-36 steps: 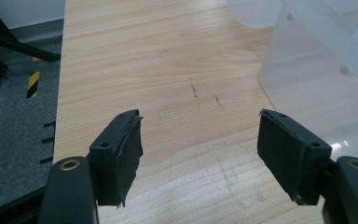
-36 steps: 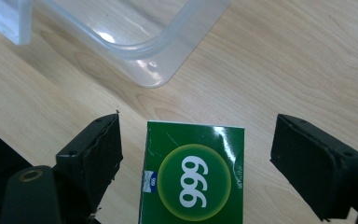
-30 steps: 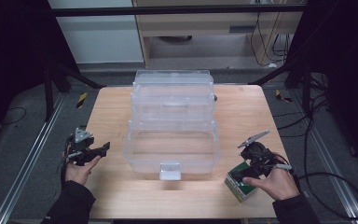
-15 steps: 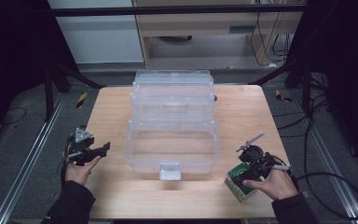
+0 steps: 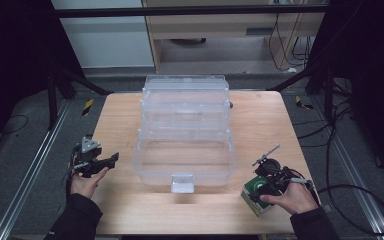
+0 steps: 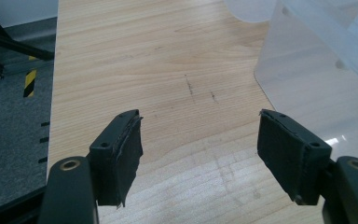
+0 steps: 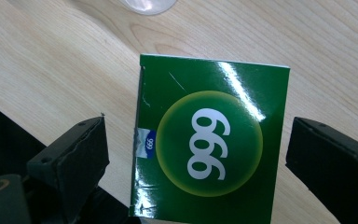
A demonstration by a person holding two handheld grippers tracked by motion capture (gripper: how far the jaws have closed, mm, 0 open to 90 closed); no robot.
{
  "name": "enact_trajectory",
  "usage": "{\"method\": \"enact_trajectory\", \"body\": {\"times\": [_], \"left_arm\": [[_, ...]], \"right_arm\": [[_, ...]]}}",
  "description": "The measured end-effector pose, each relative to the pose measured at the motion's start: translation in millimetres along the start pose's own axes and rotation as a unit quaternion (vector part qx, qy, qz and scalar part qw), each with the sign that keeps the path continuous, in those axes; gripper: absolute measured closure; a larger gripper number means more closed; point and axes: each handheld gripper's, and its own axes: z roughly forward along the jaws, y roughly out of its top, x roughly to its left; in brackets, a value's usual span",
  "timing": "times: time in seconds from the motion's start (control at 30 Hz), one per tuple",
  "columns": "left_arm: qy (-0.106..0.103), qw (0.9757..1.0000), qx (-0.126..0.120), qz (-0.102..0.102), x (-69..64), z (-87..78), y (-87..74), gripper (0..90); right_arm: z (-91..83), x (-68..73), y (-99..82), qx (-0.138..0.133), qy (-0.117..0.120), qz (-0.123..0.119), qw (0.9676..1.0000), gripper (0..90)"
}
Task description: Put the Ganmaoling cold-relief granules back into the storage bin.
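Lower now than a second ago, and closer to the near table edge: right gripper (image 5: 269, 181), dropped over the green box (image 5: 254, 194) at the front right corner of the wooden table (image 5: 125, 120). Hand (image 5: 292, 197) drawn back toward the person with it. Jaws spread wide in the right gripper view, one on each side of the green box (image 7: 212, 140), neither pad touching the cardboard yet, so nothing gripped. Box lying flat, printed face up with a white "999" in a yellow-green circle, one corner close to the table's front edge.

Meaning for the work, as a judgement: approach nearly finished, jaws lined up across the box's width, closing on it the likely next step, then a lift toward the clear plastic bin (image 5: 185, 150) in the middle of the table. Bin open and seemingly empty, with its white latch (image 5: 181, 182) facing the person.

Unchanged from the earlier frames: left gripper (image 5: 100, 162), parked just left of the bin over bare wood, held in the left hand (image 5: 85, 182). Jaws well apart in the left gripper view, nothing between them but table, the bin's rounded clear wall (image 6: 317, 79) off to one side. Bin itself in the same place as before, box apparently not shifted either.
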Motion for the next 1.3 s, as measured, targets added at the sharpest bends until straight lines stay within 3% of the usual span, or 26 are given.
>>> {"method": "enact_trajectory", "body": {"times": [0.43,1.03,1.3], "left_arm": [[-0.003,1.0,0.004,0.003,-1.2,0.6,0.1,29.8],[-0.004,1.0,0.006,0.003,-1.3,1.2,-0.2,30.0],[-0.005,1.0,0.006,0.004,-1.6,1.4,-0.1,30.2]], "right_arm": [[9.7,-6.1,-2.2,0.014,-0.004,0.004,0.9999,7.8],[19.5,-9.1,-0.9,0.032,0.009,0.005,0.9994,13.4],[19.0,-8.8,0.3,0.038,0.013,0.018,0.999,15.6]]}}
